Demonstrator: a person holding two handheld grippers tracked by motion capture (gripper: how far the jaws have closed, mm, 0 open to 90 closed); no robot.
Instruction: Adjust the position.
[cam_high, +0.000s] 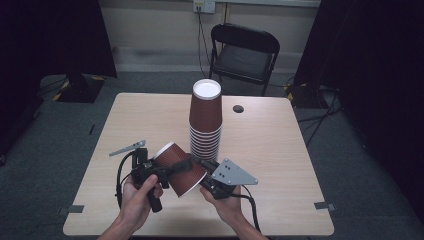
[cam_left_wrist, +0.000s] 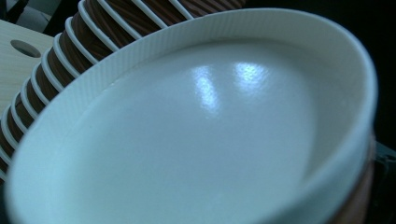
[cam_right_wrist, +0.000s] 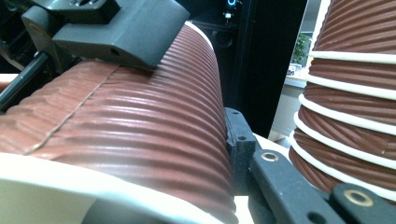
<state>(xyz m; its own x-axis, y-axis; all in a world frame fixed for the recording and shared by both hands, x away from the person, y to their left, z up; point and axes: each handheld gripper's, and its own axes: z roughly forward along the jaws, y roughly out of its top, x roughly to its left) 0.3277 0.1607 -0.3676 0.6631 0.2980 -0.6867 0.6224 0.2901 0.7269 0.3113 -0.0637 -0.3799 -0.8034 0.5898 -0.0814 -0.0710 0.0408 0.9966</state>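
Past my pale wooden tabletop (cam_high: 280, 150), at twelve o'clock, a black folding chair (cam_high: 244, 55) stands against a light wall (cam_high: 150, 30). Grey carpet (cam_high: 50, 135) surrounds me, with black curtains (cam_high: 370, 60) at ten and two.

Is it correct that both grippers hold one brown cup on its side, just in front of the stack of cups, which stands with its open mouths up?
Not quite. The stack of cups stands upside down, white base on top, as the high view shows. The rest holds: the left gripper and right gripper hold one brown cup on its side, just in front of it.
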